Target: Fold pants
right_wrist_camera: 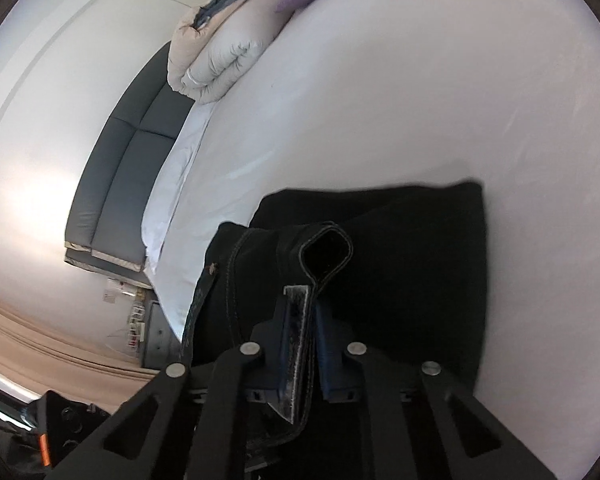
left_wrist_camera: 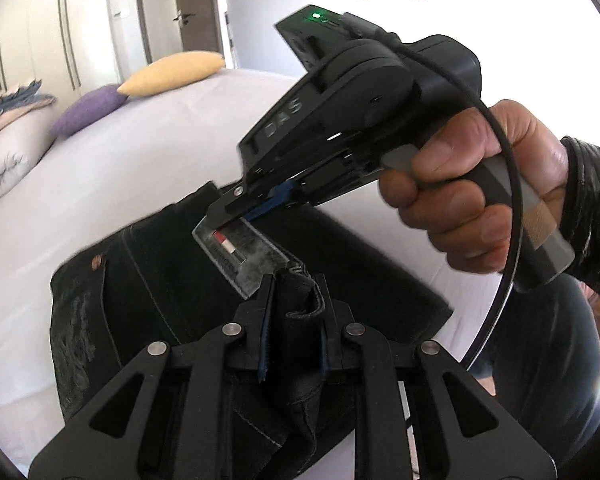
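Observation:
Black jeans (left_wrist_camera: 160, 276) lie partly folded on a white bed, waistband up, with a grey brand patch (left_wrist_camera: 240, 252) on the waistband. My left gripper (left_wrist_camera: 294, 292) is shut on the waistband fabric by a belt loop. My right gripper (left_wrist_camera: 236, 216), held in a hand, is shut on the waistband at the patch's far end. In the right wrist view my right gripper (right_wrist_camera: 304, 308) pinches the waistband and patch edge, and the jeans (right_wrist_camera: 412, 264) spread beyond it on the sheet.
The white bed sheet (left_wrist_camera: 120, 168) stretches left and ahead. A yellow pillow (left_wrist_camera: 172, 72), a purple pillow (left_wrist_camera: 88, 110) and a folded duvet (right_wrist_camera: 220, 64) lie at the far end. A dark headboard (right_wrist_camera: 120, 176) and a wardrobe (left_wrist_camera: 60, 32) are behind.

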Demonstrator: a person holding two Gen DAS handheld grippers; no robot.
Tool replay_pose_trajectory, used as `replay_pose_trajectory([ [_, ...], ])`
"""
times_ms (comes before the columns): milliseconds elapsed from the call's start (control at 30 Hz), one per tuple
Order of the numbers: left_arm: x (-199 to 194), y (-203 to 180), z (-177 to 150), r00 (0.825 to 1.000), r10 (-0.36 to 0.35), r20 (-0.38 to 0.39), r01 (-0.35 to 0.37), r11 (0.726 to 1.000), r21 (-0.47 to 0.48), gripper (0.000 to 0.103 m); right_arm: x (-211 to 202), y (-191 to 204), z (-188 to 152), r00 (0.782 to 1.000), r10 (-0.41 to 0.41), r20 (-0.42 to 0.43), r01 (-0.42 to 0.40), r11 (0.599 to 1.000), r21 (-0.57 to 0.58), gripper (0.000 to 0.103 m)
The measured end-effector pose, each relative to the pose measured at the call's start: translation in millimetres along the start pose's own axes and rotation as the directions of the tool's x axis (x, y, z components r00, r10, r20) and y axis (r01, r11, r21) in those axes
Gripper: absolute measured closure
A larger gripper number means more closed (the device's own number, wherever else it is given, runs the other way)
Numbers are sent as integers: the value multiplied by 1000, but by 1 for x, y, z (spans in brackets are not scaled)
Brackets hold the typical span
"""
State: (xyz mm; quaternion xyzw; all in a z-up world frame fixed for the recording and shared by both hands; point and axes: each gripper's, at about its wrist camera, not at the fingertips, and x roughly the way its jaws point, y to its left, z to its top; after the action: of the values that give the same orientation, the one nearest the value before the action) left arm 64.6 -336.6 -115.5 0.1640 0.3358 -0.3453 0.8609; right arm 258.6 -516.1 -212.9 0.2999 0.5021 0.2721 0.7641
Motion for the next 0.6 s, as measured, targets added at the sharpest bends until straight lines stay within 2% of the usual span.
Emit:
replay_pose_trajectory([
  [67, 8, -6, 10, 1000, -16, 12, 16, 1000, 10, 87, -10, -1, 3, 1000, -14, 24, 14, 1000, -6, 92],
  [167, 17, -36, 27, 999, -39, 31, 38, 999, 39, 88, -28, -7, 6, 998, -31, 55, 32, 999, -9, 93],
  [333, 42, -62, 40, 996, -81, 31, 79, 995, 57, 88, -45, -22, 3, 995, -62, 73, 62, 998, 9, 93],
  [600, 85, -57, 39, 994, -108, -22, 109, 993, 53, 88, -38, -55, -9, 995, -74, 71, 67, 994, 91, 91],
])
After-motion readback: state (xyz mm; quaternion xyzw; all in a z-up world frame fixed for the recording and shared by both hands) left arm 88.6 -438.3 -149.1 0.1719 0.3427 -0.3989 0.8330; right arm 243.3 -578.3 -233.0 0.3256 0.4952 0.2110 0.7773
